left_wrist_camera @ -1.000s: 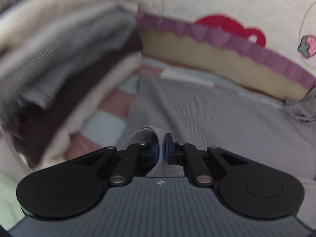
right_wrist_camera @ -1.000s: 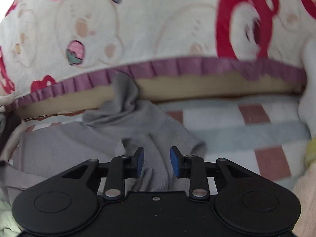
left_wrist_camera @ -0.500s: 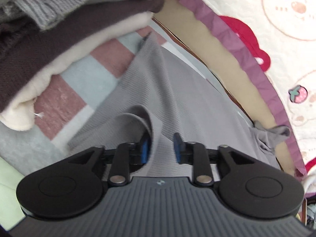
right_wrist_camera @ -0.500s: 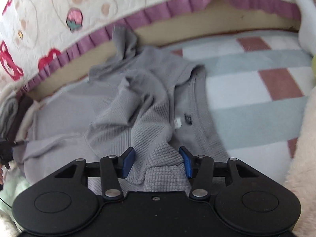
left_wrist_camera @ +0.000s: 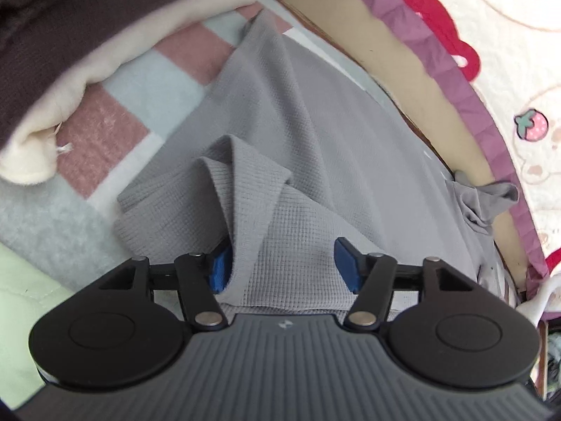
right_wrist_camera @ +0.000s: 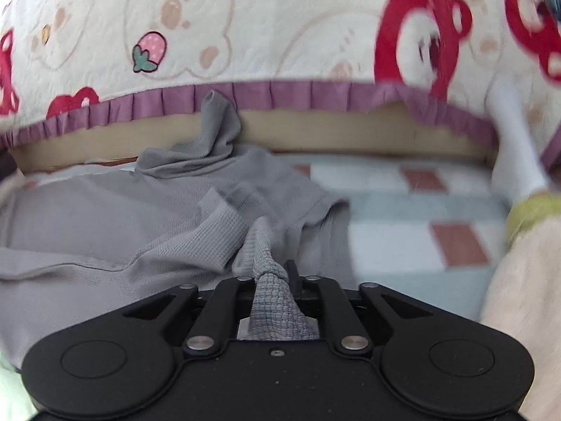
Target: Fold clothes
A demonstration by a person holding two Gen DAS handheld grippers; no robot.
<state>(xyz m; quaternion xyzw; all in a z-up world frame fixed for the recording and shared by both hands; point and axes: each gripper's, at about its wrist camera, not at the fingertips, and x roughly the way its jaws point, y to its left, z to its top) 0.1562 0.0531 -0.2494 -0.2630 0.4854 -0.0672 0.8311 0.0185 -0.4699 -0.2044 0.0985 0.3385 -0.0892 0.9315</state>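
Between our right gripper's (right_wrist_camera: 271, 277) clamped fingers sat a bunch of grey waffle-knit shirt (right_wrist_camera: 105, 221); our left gripper (left_wrist_camera: 282, 263) gaped over its hem.

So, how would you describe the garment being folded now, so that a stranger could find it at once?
Find the checked blanket below the purple frill. The grey shirt lies spread over it, with the right gripper shut on a pinch of its cloth and the left gripper open above it. Unlike the folded stack beside it, it is one loose, waffle-knit layer.
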